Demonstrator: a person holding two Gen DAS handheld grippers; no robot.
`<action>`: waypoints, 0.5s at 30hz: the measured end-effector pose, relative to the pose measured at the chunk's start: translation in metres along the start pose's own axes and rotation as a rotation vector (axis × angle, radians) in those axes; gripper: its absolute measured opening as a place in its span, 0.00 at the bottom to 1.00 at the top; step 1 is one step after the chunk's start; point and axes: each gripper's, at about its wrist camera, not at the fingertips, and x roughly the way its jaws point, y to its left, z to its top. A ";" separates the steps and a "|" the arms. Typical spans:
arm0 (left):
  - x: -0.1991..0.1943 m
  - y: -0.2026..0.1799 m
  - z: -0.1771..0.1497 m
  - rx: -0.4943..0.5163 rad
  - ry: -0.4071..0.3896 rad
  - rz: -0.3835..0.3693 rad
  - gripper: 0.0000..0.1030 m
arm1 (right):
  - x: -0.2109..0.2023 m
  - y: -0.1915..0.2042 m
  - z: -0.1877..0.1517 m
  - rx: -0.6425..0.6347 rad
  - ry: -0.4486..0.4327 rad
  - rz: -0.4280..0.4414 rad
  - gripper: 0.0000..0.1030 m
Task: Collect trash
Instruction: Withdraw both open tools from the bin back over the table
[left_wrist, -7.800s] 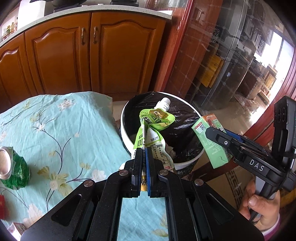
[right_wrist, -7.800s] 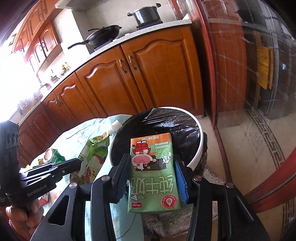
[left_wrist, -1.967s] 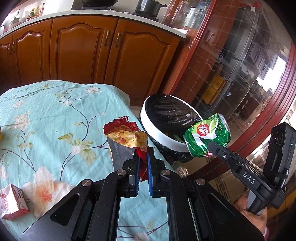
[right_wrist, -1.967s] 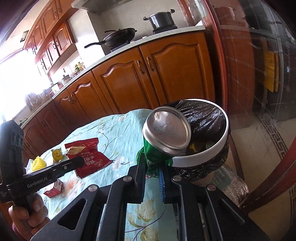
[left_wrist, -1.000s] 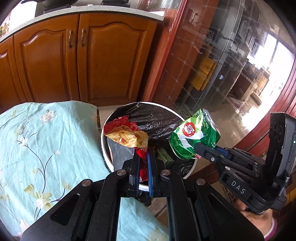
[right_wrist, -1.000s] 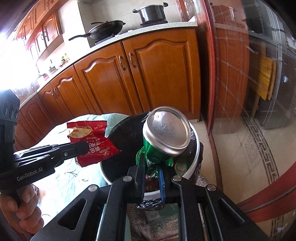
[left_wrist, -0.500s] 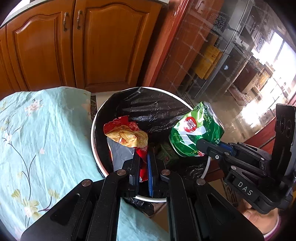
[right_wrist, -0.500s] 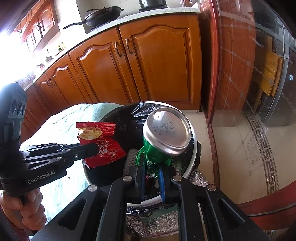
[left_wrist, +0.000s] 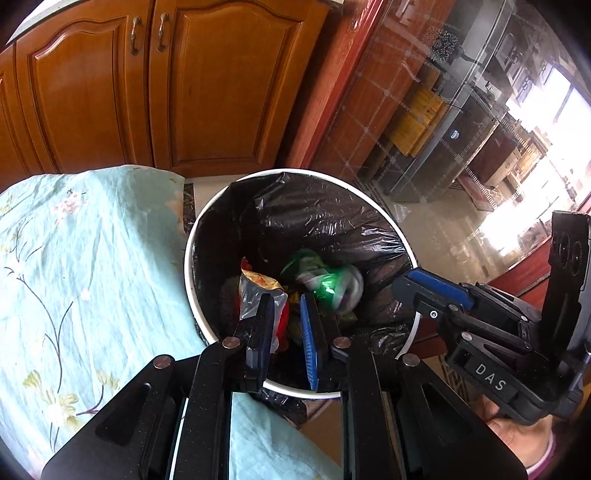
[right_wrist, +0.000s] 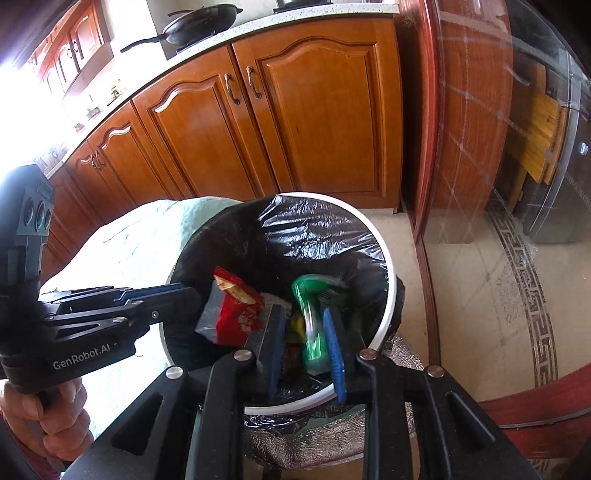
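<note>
A white bin (left_wrist: 190, 254) lined with a black bag stands beside the table; it also shows in the right wrist view (right_wrist: 384, 251). My left gripper (left_wrist: 286, 301) is open above the bin. The red snack bag (left_wrist: 258, 291) lies loose inside the bin, also in the right wrist view (right_wrist: 236, 314). My right gripper (right_wrist: 301, 317) is open above the bin, and shows in the left wrist view (left_wrist: 417, 286). The crushed green can (left_wrist: 328, 282) is blurred, falling inside the bin, also in the right wrist view (right_wrist: 312, 321). Other trash lies below them.
The table with a light blue flowered cloth (left_wrist: 85, 258) lies left of the bin. Brown wooden cabinets (left_wrist: 155, 85) stand behind. A glass partition with a red frame (right_wrist: 476, 122) is to the right. Tiled floor (right_wrist: 480, 295) surrounds the bin.
Both grippers have opened above the bin. The red snack bag and the green can have dropped from the jaws into the bin.
</note>
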 end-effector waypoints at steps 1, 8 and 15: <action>-0.003 0.001 -0.002 -0.004 -0.008 0.002 0.14 | -0.002 0.000 0.000 0.004 -0.004 0.002 0.24; -0.035 0.021 -0.032 -0.076 -0.083 0.012 0.14 | -0.016 0.002 -0.014 0.047 -0.047 0.044 0.26; -0.073 0.051 -0.075 -0.183 -0.177 0.053 0.14 | -0.033 0.019 -0.044 0.120 -0.135 0.135 0.54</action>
